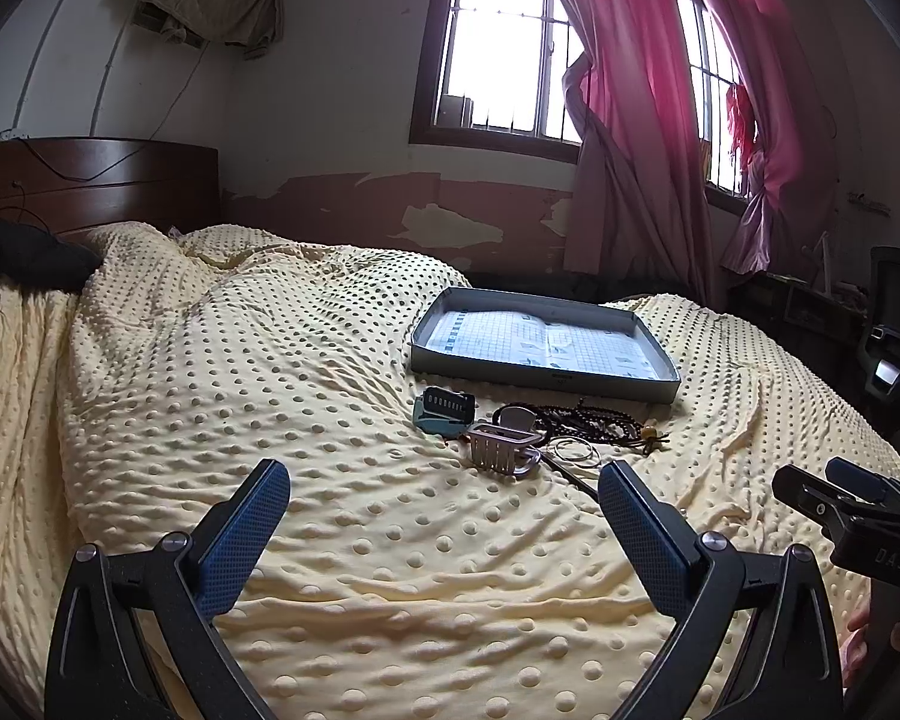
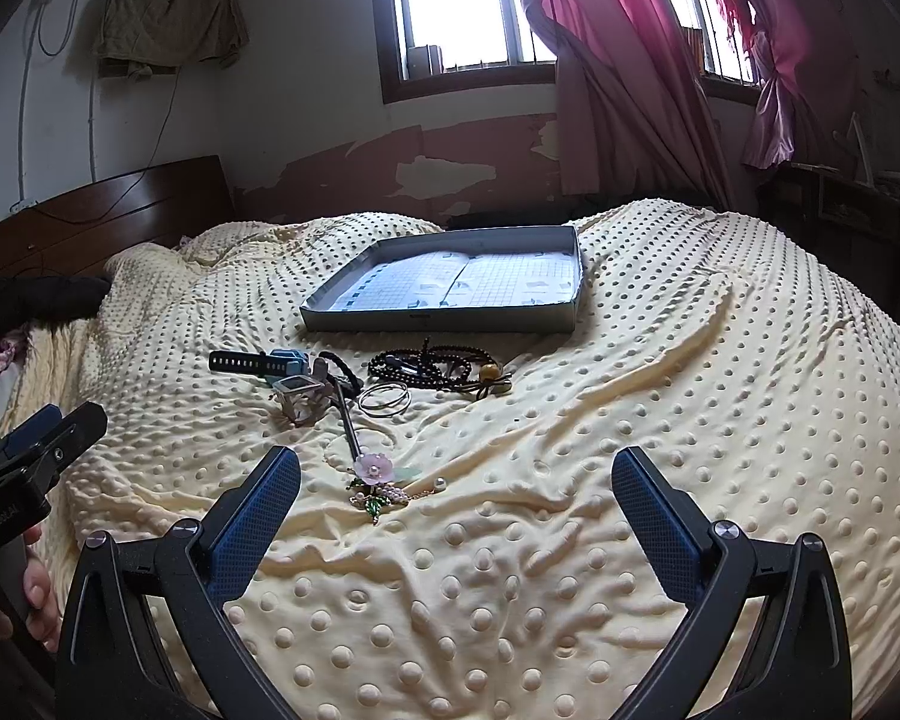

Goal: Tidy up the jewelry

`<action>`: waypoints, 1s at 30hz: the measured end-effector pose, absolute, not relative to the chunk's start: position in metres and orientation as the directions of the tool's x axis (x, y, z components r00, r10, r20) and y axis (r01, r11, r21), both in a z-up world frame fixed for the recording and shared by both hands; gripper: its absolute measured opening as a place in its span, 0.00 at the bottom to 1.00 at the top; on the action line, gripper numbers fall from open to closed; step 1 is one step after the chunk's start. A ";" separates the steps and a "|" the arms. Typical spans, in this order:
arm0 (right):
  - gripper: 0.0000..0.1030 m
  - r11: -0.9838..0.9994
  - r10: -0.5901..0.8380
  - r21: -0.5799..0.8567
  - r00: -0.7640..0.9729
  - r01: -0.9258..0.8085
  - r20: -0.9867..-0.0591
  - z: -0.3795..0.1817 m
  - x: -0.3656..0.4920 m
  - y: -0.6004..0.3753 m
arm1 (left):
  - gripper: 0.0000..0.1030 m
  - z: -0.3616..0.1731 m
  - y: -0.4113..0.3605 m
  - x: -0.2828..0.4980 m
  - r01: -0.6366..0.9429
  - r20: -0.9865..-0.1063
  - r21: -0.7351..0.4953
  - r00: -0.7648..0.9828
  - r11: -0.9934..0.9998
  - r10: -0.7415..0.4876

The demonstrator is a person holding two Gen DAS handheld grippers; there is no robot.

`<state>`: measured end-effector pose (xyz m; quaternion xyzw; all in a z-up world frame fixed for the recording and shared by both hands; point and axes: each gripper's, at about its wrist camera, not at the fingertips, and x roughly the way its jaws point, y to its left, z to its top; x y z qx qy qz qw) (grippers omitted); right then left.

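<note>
A shallow grey tray (image 1: 540, 376) (image 2: 444, 321) lined with grid paper lies on the bed. In front of it is a cluster of jewelry: a blue watch (image 1: 443, 411) (image 2: 273, 363), a silver watch (image 1: 503, 449) (image 2: 297, 397), a dark bead necklace (image 1: 591, 420) (image 2: 429, 363) and thin bangles (image 1: 576, 451) (image 2: 384, 399). A flower hairpin (image 2: 375, 473) lies nearest the right gripper (image 2: 456, 463), which is open and holds nothing. The left gripper (image 1: 444, 481) is also open, short of the silver watch. Each gripper shows at the edge of the other's view.
A yellow dotted blanket (image 1: 330, 360) covers the whole bed in soft folds. A wooden headboard (image 1: 90, 180) and dark clothing (image 1: 24, 258) are at the far left. Pink curtains (image 1: 630, 120) hang by barred windows behind. A person's hand (image 2: 33, 588) grips the left tool.
</note>
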<state>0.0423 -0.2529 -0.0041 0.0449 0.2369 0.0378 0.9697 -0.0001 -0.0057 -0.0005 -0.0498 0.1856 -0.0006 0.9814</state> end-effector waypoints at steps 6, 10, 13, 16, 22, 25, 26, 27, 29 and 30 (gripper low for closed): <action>0.99 0.993 0.095 0.105 0.885 -0.052 -0.457 -0.004 0.043 -0.253 | 1.00 -0.001 -0.006 0.000 -0.017 -0.364 -0.099 0.931 0.995 -0.020; 0.99 0.993 0.095 0.106 0.884 -0.052 -0.457 -0.004 0.042 -0.253 | 1.00 -0.001 -0.005 0.000 -0.018 -0.365 -0.099 0.931 0.995 -0.020; 0.99 0.993 0.096 0.107 0.884 -0.052 -0.458 -0.004 0.043 -0.253 | 1.00 -0.001 -0.006 0.000 -0.017 -0.365 -0.101 0.931 0.995 -0.021; 0.99 0.993 0.096 0.107 0.884 -0.052 -0.458 -0.004 0.043 -0.253 | 1.00 -0.001 -0.006 0.000 -0.016 -0.365 -0.101 0.931 0.995 -0.022; 0.99 0.993 0.095 0.108 0.884 -0.051 -0.458 -0.003 0.043 -0.254 | 1.00 -0.001 -0.006 0.000 -0.016 -0.365 -0.103 0.931 0.995 -0.023; 0.99 0.992 0.094 0.113 0.884 -0.047 -0.458 -0.004 0.044 -0.255 | 1.00 -0.002 -0.006 0.000 -0.018 -0.369 -0.112 0.929 0.994 -0.025; 0.99 0.992 0.095 0.118 0.884 -0.045 -0.459 -0.004 0.044 -0.256 | 1.00 -0.002 -0.006 0.000 -0.016 -0.371 -0.119 0.928 0.993 -0.029; 0.99 0.992 0.091 0.121 0.883 -0.039 -0.461 -0.007 0.046 -0.257 | 1.00 -0.003 -0.006 0.001 -0.015 -0.373 -0.128 0.927 0.992 -0.034; 0.99 0.993 0.075 0.120 0.883 -0.021 -0.463 -0.007 0.046 -0.257 | 1.00 -0.004 -0.005 0.001 -0.014 -0.376 -0.142 0.926 0.990 -0.041; 0.99 0.993 0.065 0.120 0.884 -0.010 -0.463 -0.008 0.046 -0.258 | 1.00 -0.004 -0.002 0.002 -0.013 -0.378 -0.148 0.925 0.989 -0.045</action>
